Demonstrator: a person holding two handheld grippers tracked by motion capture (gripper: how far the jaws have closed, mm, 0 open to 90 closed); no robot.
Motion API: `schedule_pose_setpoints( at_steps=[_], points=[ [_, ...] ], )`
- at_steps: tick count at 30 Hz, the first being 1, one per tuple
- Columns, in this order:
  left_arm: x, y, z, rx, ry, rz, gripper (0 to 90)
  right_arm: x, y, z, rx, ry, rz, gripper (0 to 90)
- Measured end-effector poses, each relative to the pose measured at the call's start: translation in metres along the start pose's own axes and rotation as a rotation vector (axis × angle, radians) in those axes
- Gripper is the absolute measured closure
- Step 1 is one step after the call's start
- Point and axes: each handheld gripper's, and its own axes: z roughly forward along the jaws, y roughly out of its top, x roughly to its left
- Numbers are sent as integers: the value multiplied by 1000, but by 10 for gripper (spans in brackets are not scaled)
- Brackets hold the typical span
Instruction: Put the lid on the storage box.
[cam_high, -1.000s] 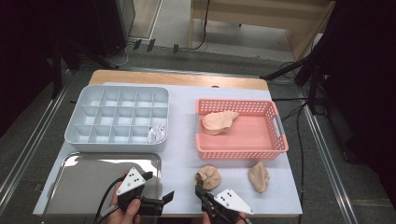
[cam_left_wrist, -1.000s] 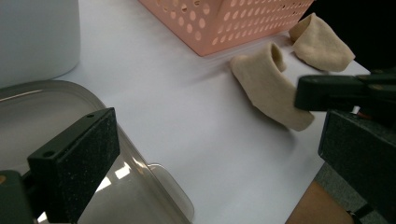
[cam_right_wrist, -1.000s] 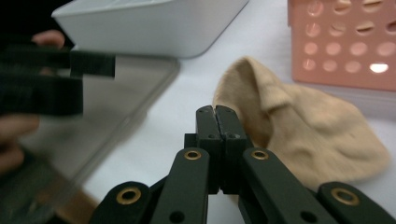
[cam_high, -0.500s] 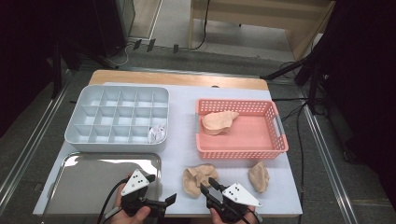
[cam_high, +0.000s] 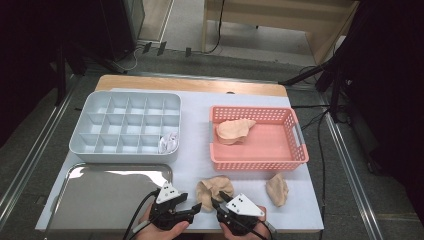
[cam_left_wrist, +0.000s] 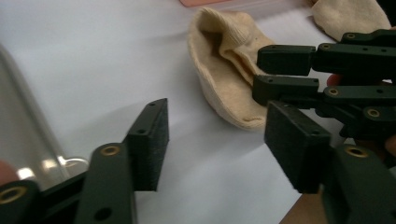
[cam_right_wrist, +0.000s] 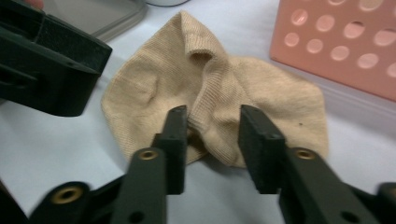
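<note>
A beige sock (cam_high: 215, 187) lies on the white table near the front edge, spread out with its cuff pointing away (cam_right_wrist: 201, 51). My right gripper (cam_high: 216, 202) is at its near edge. Its jaws pinch a raised fold of the sock (cam_right_wrist: 212, 126). My left gripper (cam_high: 194, 207) stands open just left of the sock, with bare table between its pads (cam_left_wrist: 215, 135). The left gripper view has the sock (cam_left_wrist: 224, 70) ahead and the right gripper (cam_left_wrist: 299, 70) against it.
A second beige sock (cam_high: 276, 189) lies to the right. A third sock (cam_high: 235, 130) sits in the pink basket (cam_high: 257, 162). A grey divided box (cam_high: 125, 107) holds a white item (cam_high: 169, 142). A metal tray (cam_high: 110, 195) lies at the front left.
The near sock has been spread wider and shifted slightly left. The right gripper has moved onto its near edge and closed on a fold. The left gripper has edged right, toward the sock.
</note>
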Motion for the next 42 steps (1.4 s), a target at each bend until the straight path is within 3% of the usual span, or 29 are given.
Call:
schedule_pose_setpoints(
  at_steps=[2, 4, 8, 11, 17, 22, 24, 26, 30, 32, 36, 38, 40, 42],
  points=[
    [-4, 4, 4, 22, 29, 22, 523, -1, 1, 0, -5, -5, 3, 838],
    [-4, 6, 5, 24, 32, 17, 600, -4, 2, -3, -14, 1, 41, 855],
    [0, 11, 8, 35, 13, 30, 861, -10, 7, -18, -87, 23, 136, 860],
    [6, 13, 4, 26, -21, 32, 895, -15, 12, -34, -120, 42, 191, 860],
    [12, 17, -18, 22, -128, 69, 895, -17, 16, -61, -157, 107, 304, 860],
    [16, 24, -34, 67, -198, 116, 892, -6, 21, -88, -173, 123, 294, 859],
    [19, 26, -33, 78, -196, 120, 874, -3, 21, -92, -148, 104, 283, 856],
    [20, 29, -28, 91, -170, 124, 838, -6, 16, -88, -128, 93, 308, 856],
    [24, 34, -14, 91, -103, 126, 782, -28, 10, -67, -101, 70, 398, 851],
    [24, 35, -8, 77, -94, 113, 764, -36, 10, -59, -88, 54, 413, 825],
    [23, 35, -7, 24, -94, 74, 696, -52, 12, -42, -81, -16, 377, 733],
    [22, 34, -8, 5, -91, 71, 658, -58, 13, -39, -102, -85, 339, 689],
    [21, 33, -12, -12, -71, 70, 624, -64, 13, -40, -121, -104, 338, 661],
    [21, 31, -15, -28, -77, 61, 584, -67, 12, -47, -174, -95, 348, 656]
  ],
)
